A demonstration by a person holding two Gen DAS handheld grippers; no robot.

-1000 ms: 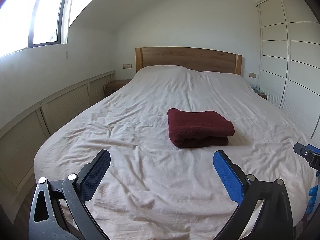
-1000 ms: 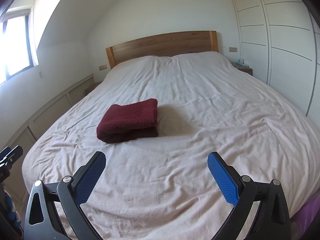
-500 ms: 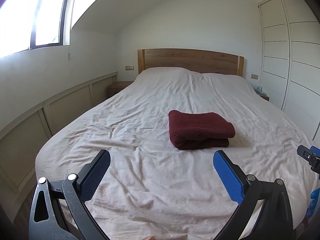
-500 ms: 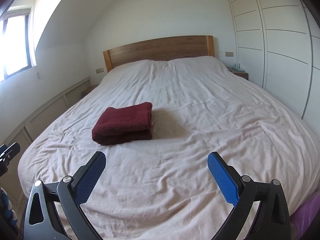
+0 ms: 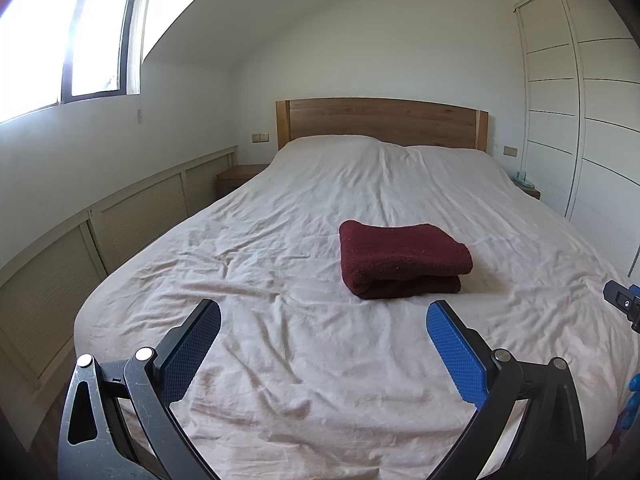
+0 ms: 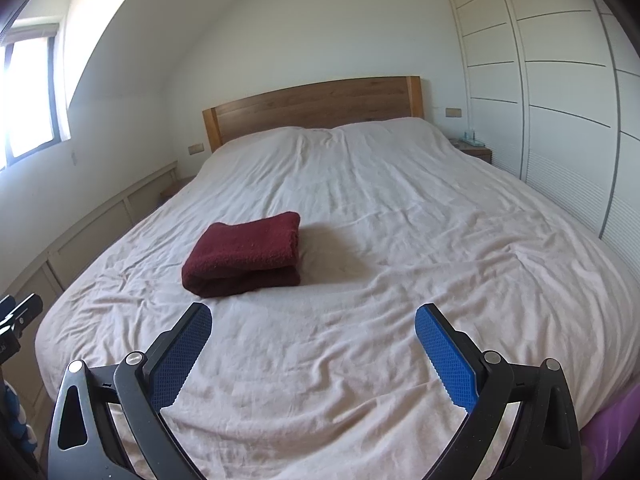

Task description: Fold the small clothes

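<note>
A dark red cloth (image 5: pixel 402 258) lies folded in a neat thick rectangle on the middle of the bed; it also shows in the right wrist view (image 6: pixel 246 254). My left gripper (image 5: pixel 324 312) is open and empty, held above the foot of the bed, short of the cloth. My right gripper (image 6: pixel 314 316) is open and empty too, to the right of the cloth and nearer the foot of the bed. Neither touches the cloth. The tip of the right gripper shows at the right edge of the left wrist view (image 5: pixel 624 304).
The bed (image 5: pixel 280 360) has a wrinkled pale sheet and a wooden headboard (image 5: pixel 382 122). Low panelled cabinets (image 5: pixel 120 220) run along the left wall under a window. White wardrobe doors (image 6: pixel 560 120) line the right wall. Small nightstands stand by the headboard.
Both grippers have drawn back and tilted up a little, so the cloth sits slightly lower and farther in both views. Both stay open. The cloth has not moved.
</note>
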